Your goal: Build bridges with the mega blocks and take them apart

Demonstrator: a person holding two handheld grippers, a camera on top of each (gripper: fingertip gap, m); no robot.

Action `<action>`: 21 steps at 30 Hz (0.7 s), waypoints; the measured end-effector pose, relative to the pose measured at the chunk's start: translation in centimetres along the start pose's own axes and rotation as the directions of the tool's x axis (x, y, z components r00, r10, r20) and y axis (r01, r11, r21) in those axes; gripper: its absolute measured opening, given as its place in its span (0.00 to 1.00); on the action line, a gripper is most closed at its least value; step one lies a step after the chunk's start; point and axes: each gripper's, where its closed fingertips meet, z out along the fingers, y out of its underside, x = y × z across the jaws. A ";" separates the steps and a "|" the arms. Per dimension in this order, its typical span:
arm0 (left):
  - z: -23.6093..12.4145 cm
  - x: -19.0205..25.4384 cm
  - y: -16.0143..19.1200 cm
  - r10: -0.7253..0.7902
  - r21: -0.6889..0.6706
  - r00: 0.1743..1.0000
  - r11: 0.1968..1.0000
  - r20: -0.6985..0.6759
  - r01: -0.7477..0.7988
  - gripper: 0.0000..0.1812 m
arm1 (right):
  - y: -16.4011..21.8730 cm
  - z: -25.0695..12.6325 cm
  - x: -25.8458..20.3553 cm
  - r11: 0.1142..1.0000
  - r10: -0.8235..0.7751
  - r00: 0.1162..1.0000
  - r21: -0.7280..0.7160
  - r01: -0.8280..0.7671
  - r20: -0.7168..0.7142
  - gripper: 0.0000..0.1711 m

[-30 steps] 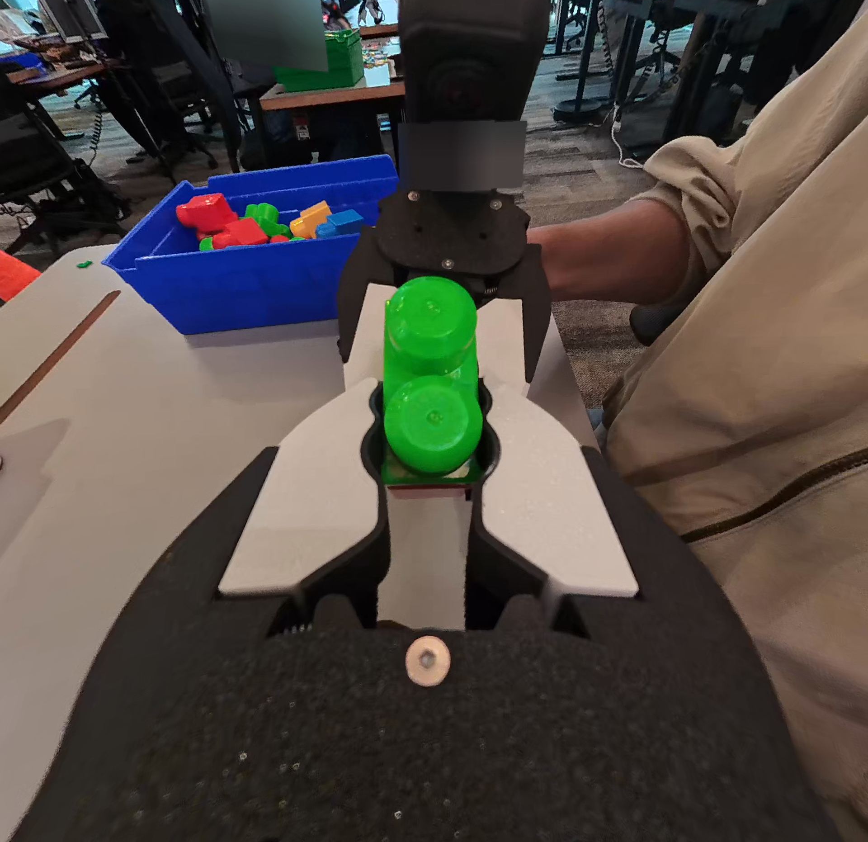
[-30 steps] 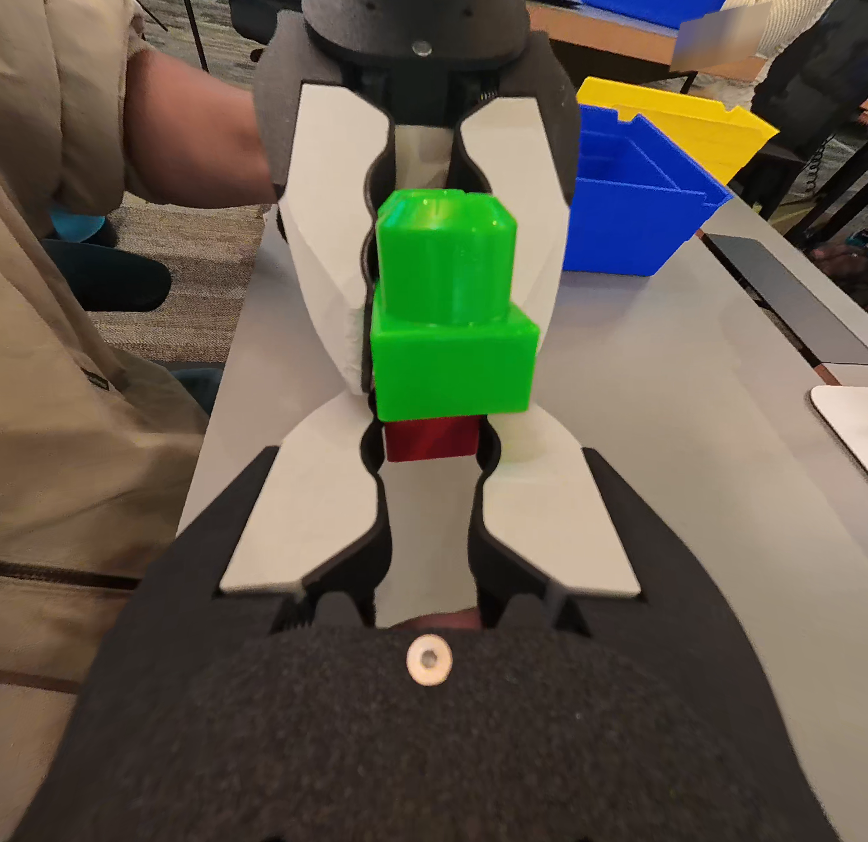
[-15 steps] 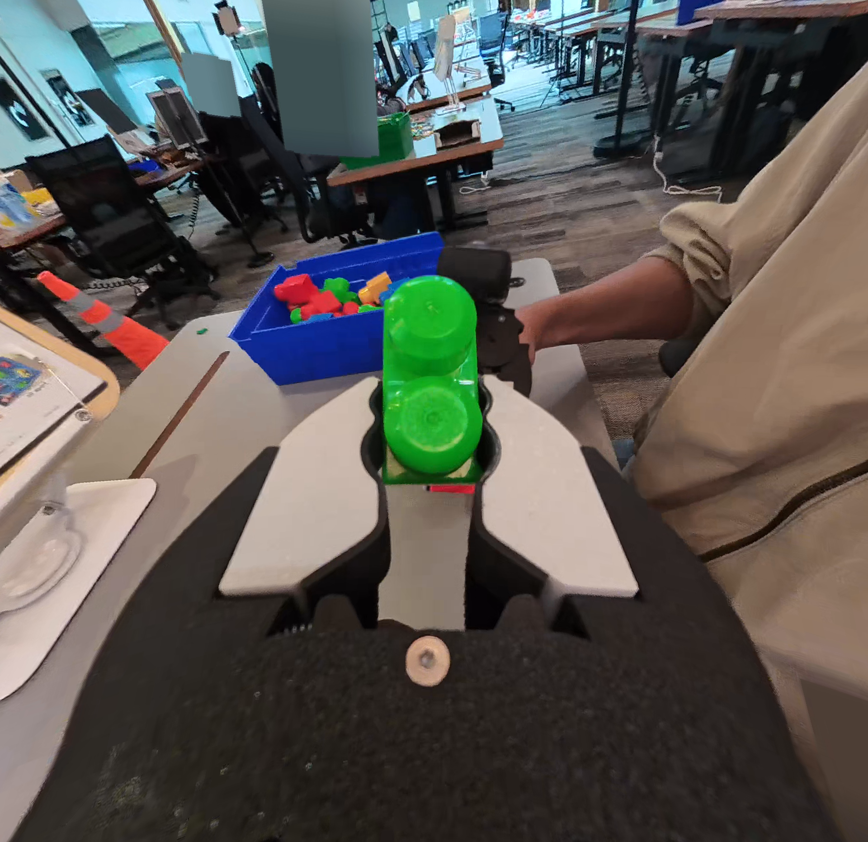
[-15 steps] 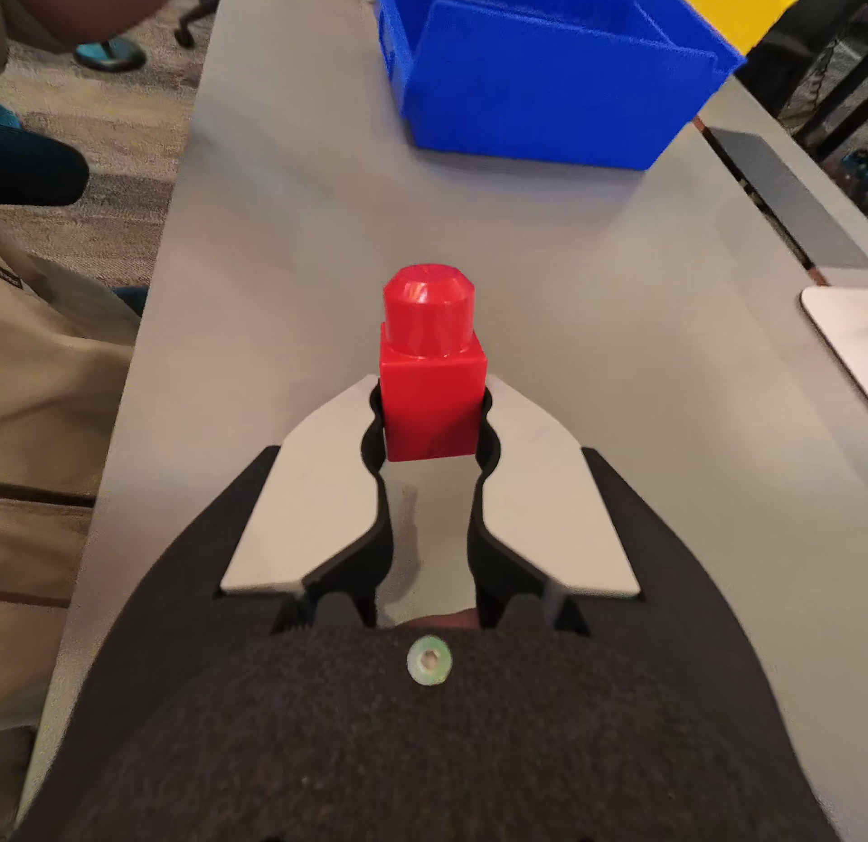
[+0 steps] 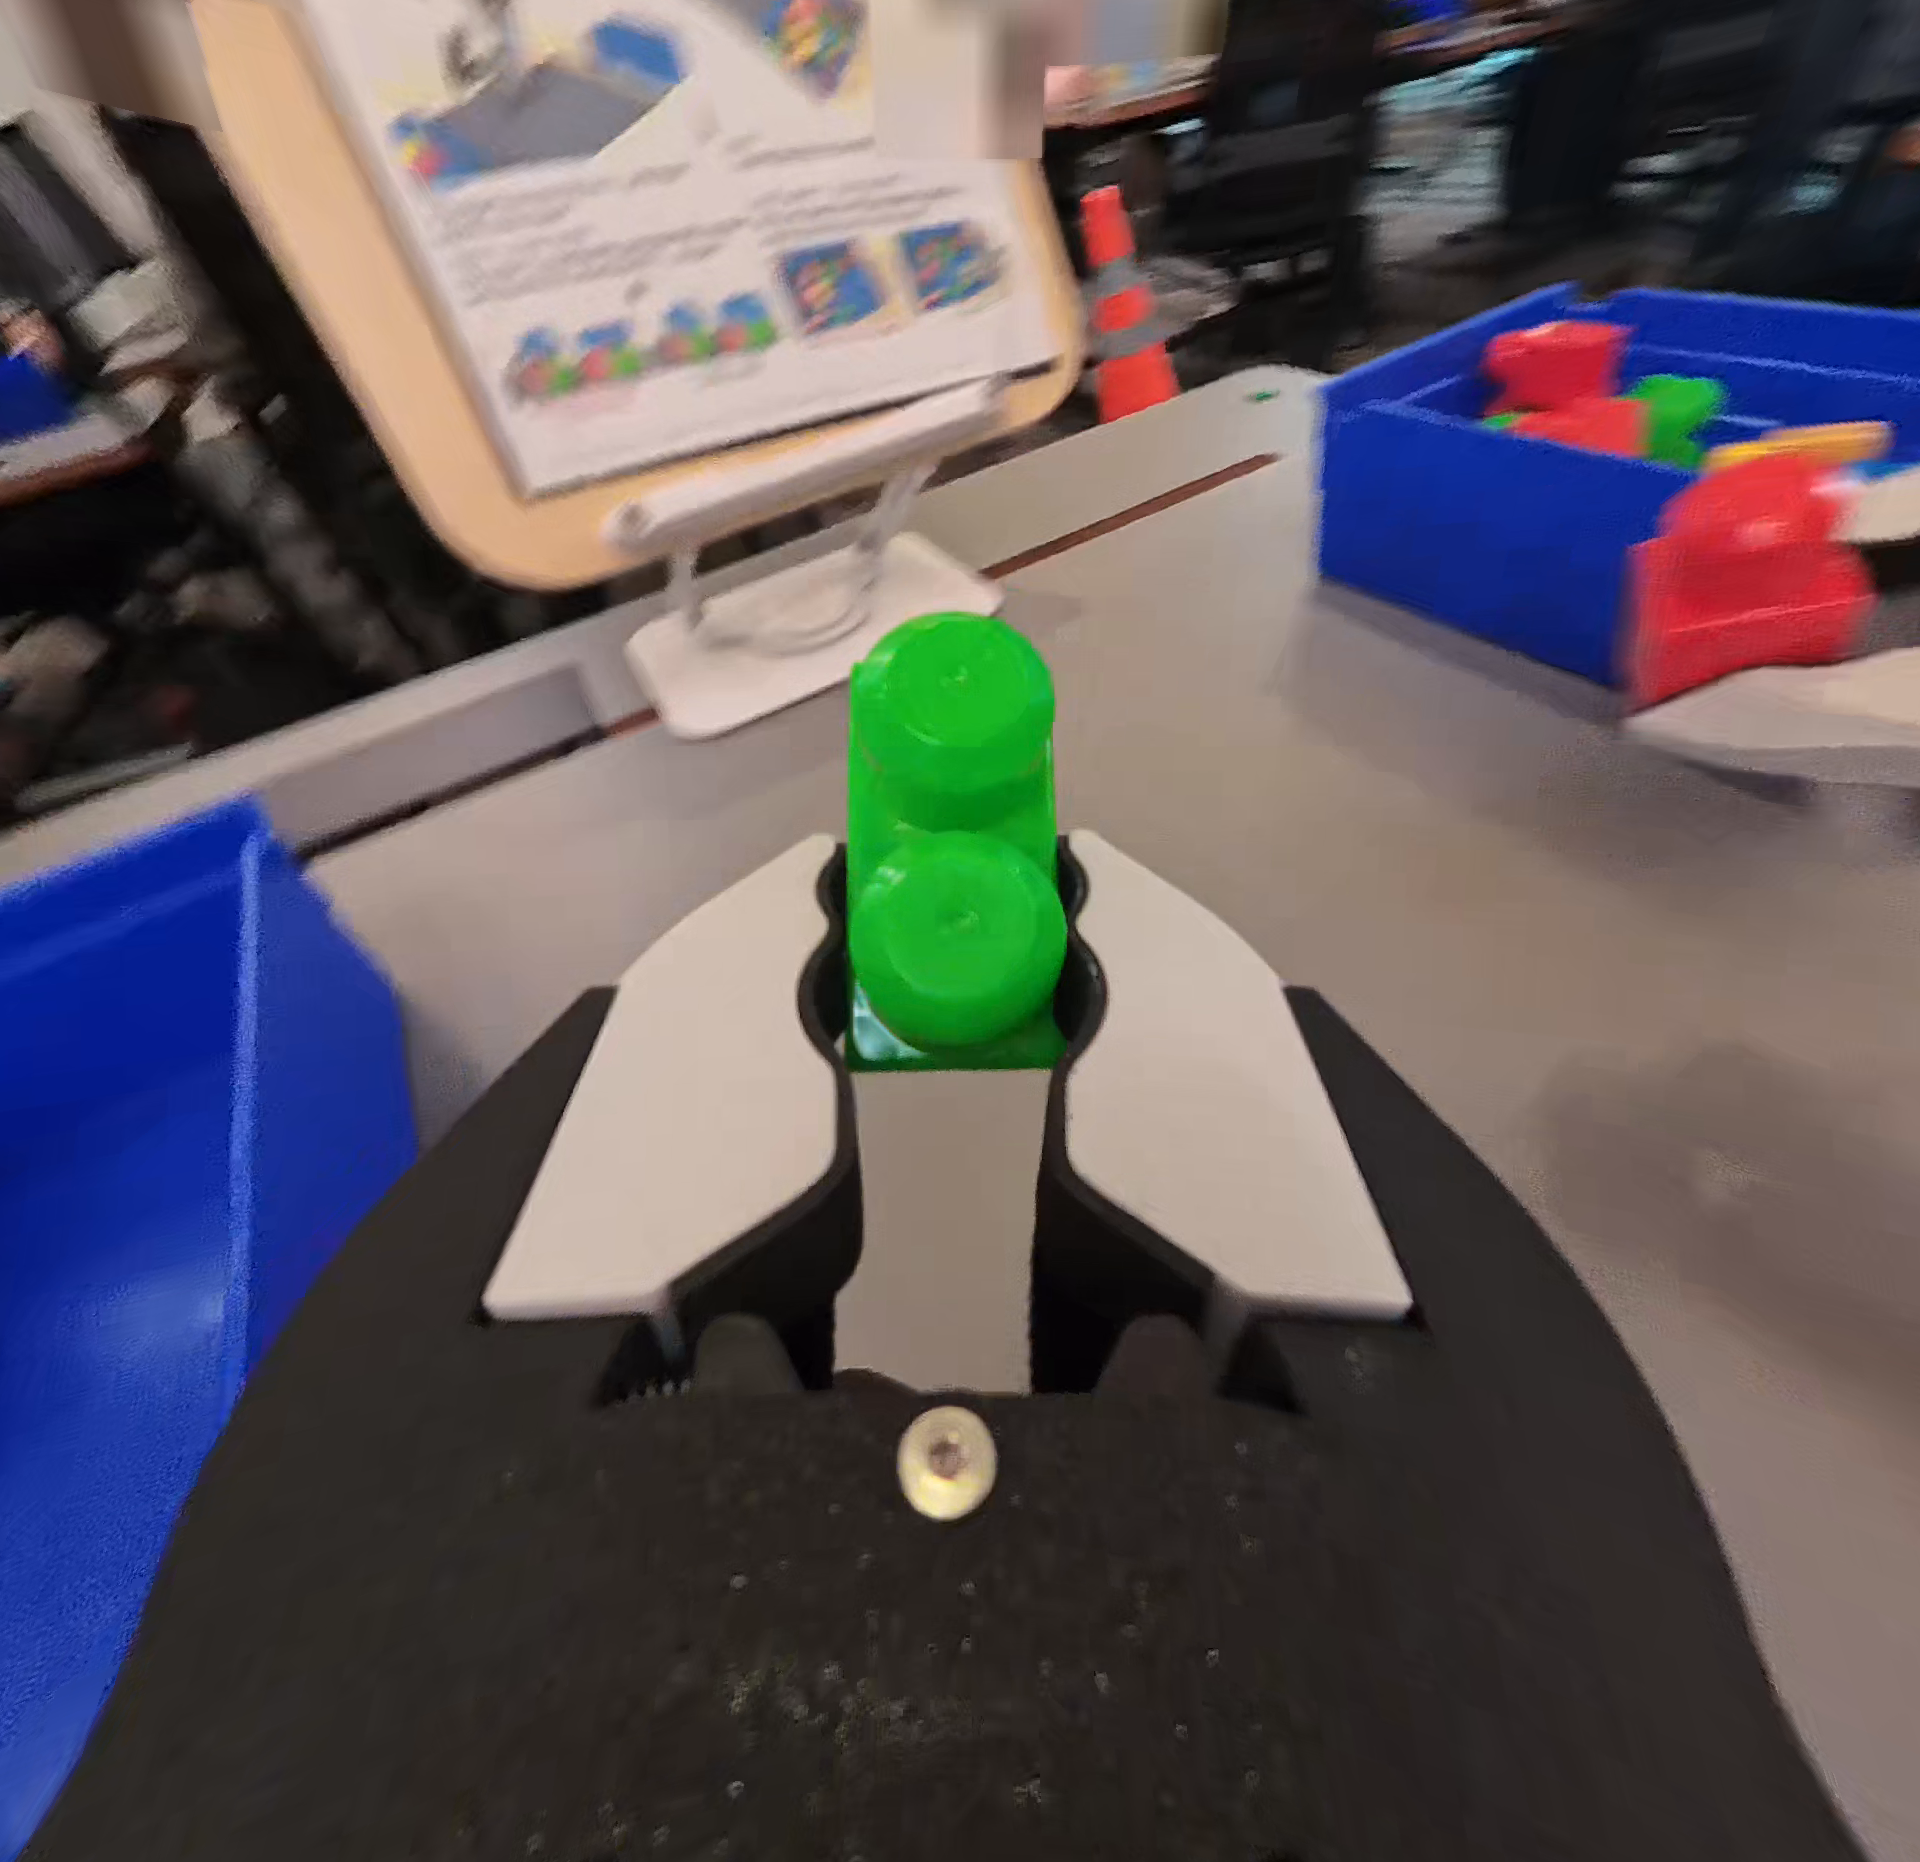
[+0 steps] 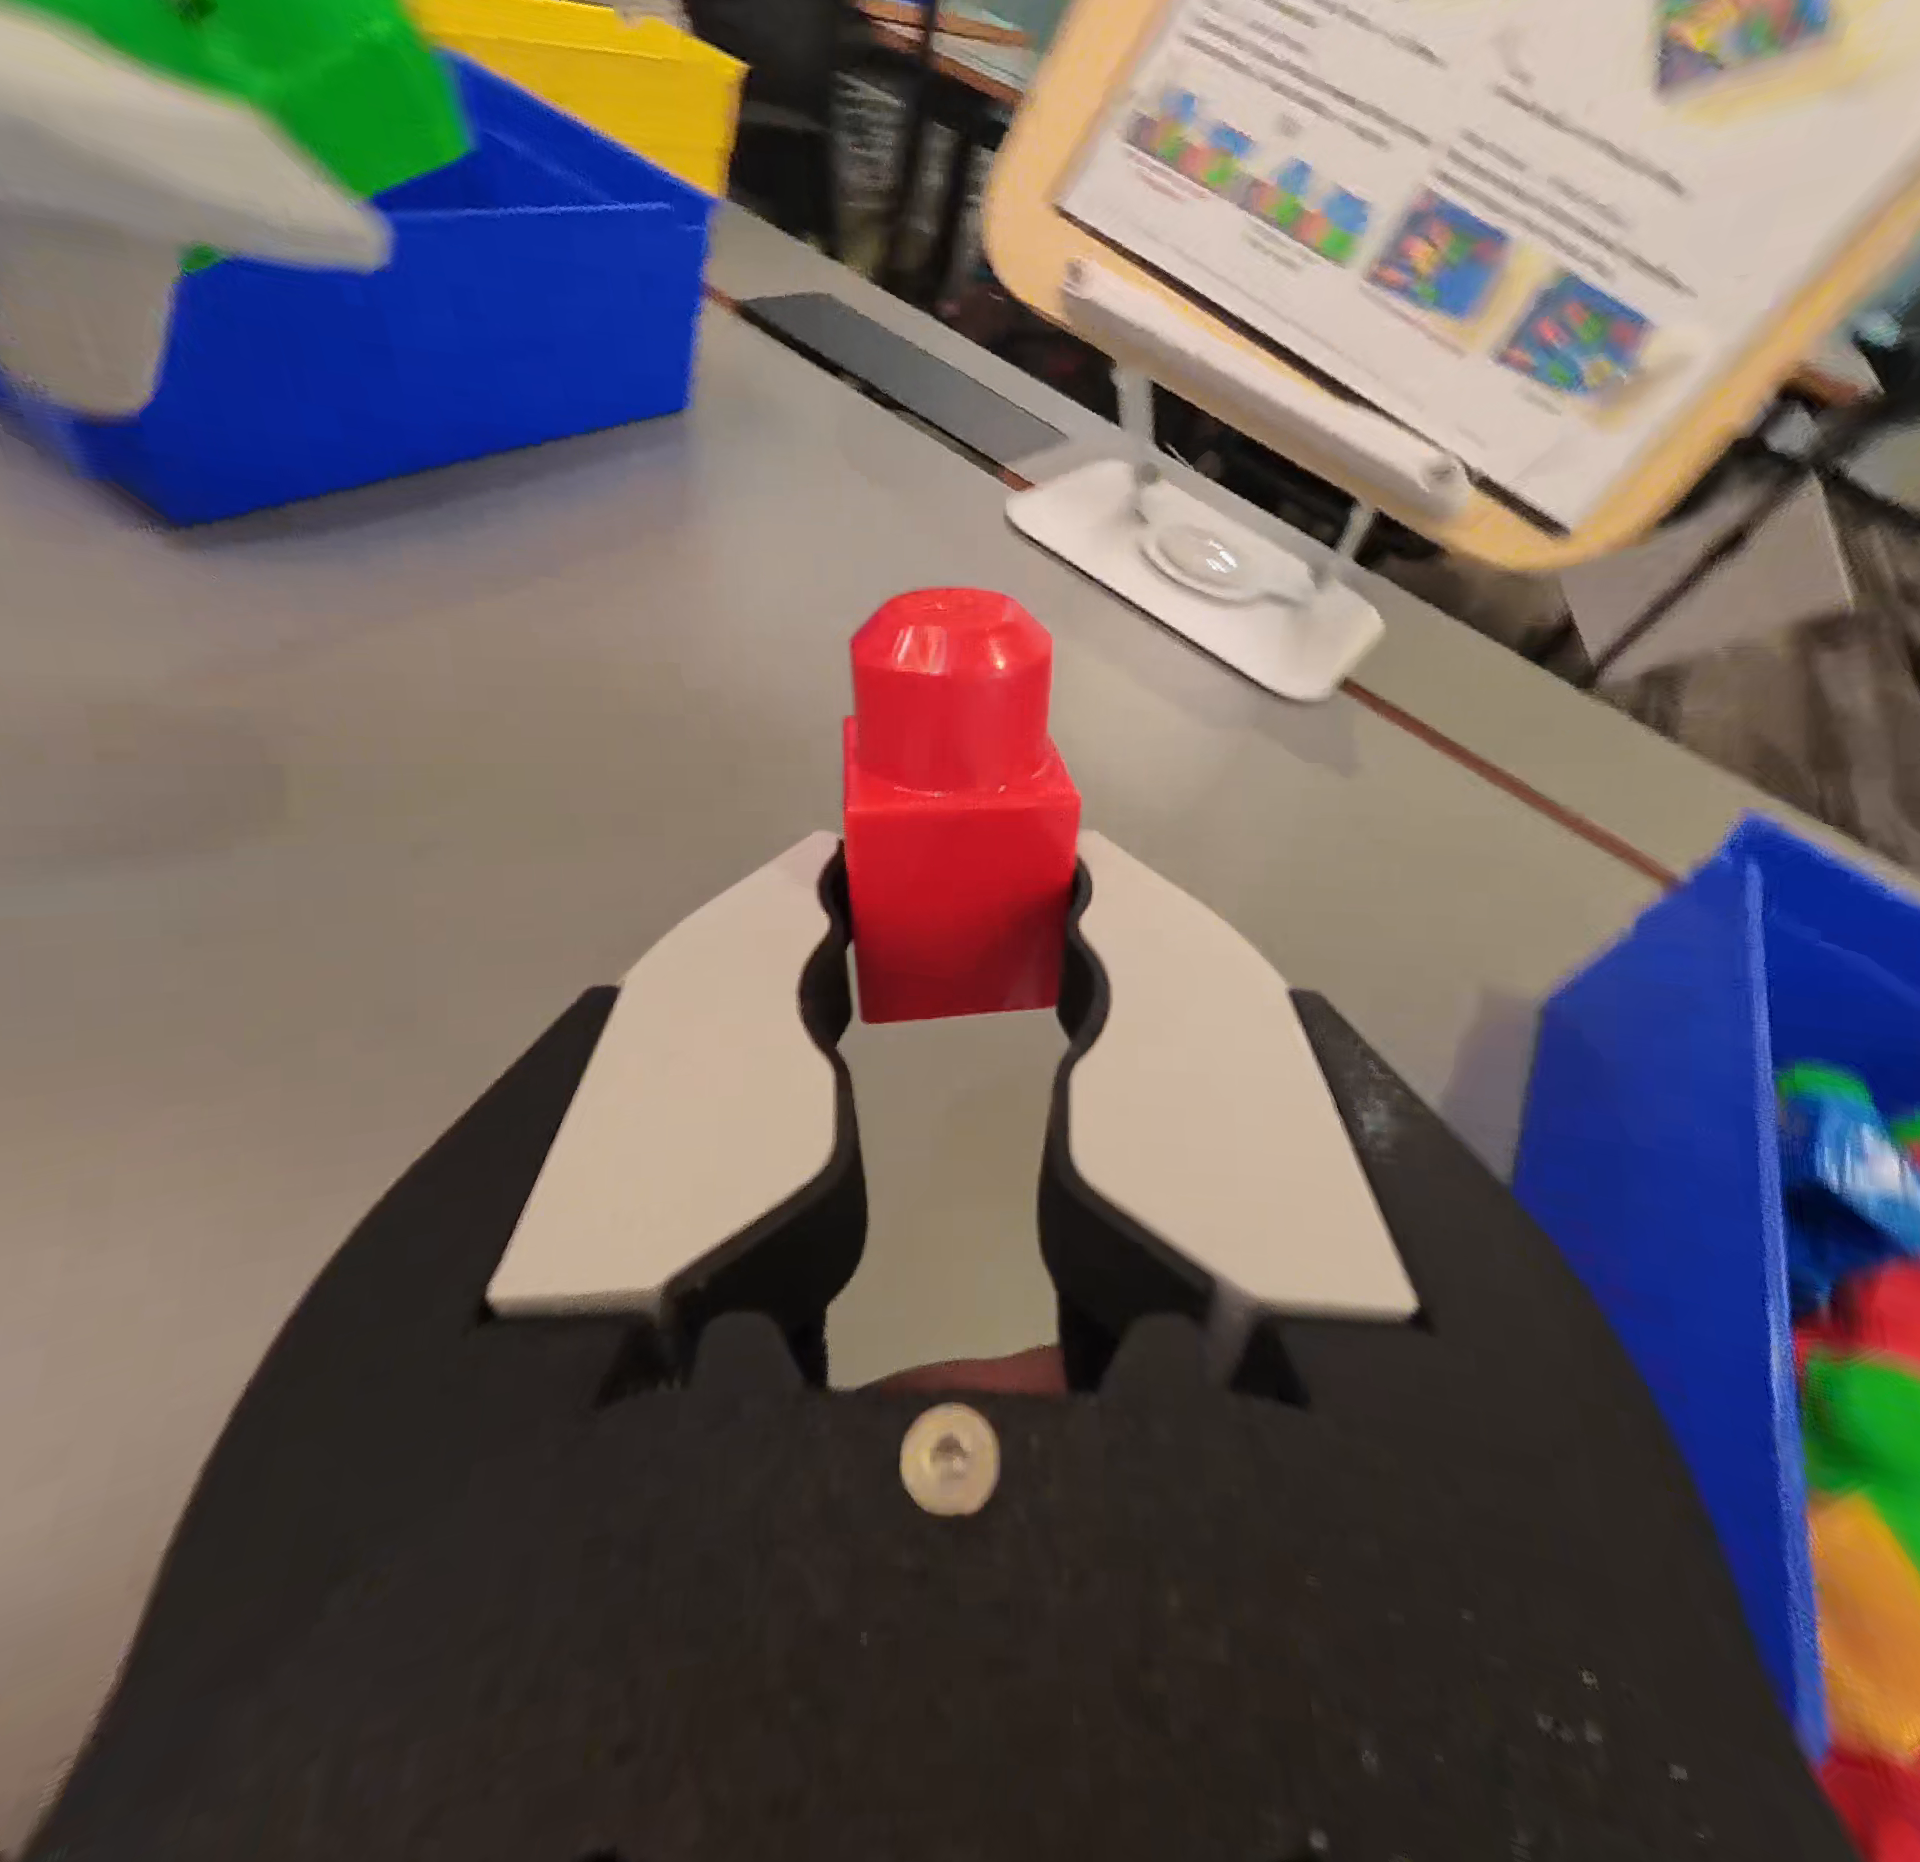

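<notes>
Left wrist view: the left gripper (image 5: 956, 945) has its jaws closed on the green block (image 5: 951, 846), a 2-stud piece held off the grey surface (image 5: 1351, 981) with its studs facing the camera. A blue bin (image 5: 1475, 524) of mixed blocks sits toward the far right edge, and another blue bin (image 5: 135, 1137) stands at the near left. The right gripper shows blurred at the right, carrying the red block (image 5: 1745, 586) in front of the filled bin. An instruction sheet on a stand (image 5: 686, 254) rests by the far edge

Right wrist view: the right gripper (image 6: 961, 939) has its jaws clamped on the red block's lower half, its 1 stud pointing away, clear of the surface. The filled bin's wall (image 6: 1662, 1189) is at the near right; the other blue bin (image 6: 436, 358), with a yellow bin (image 6: 592, 77) behind it, lies far left, where the left gripper and green block appear blurred

Judging by 2 separate blocks in 2 grippers, this looks like the take-apart step, with the pieces apart. The next move probably calls for carrying each block over a bin and opening the jaws above it, low enough that nothing bounces out
</notes>
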 end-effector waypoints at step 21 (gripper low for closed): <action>-1.3 -1.2 9.9 -0.254 -0.138 0.942 0.948 0.220 0.288 0.20 | 5.4 -2.0 0.7 0.960 0.278 0.930 0.038 -0.277 -0.241 0.21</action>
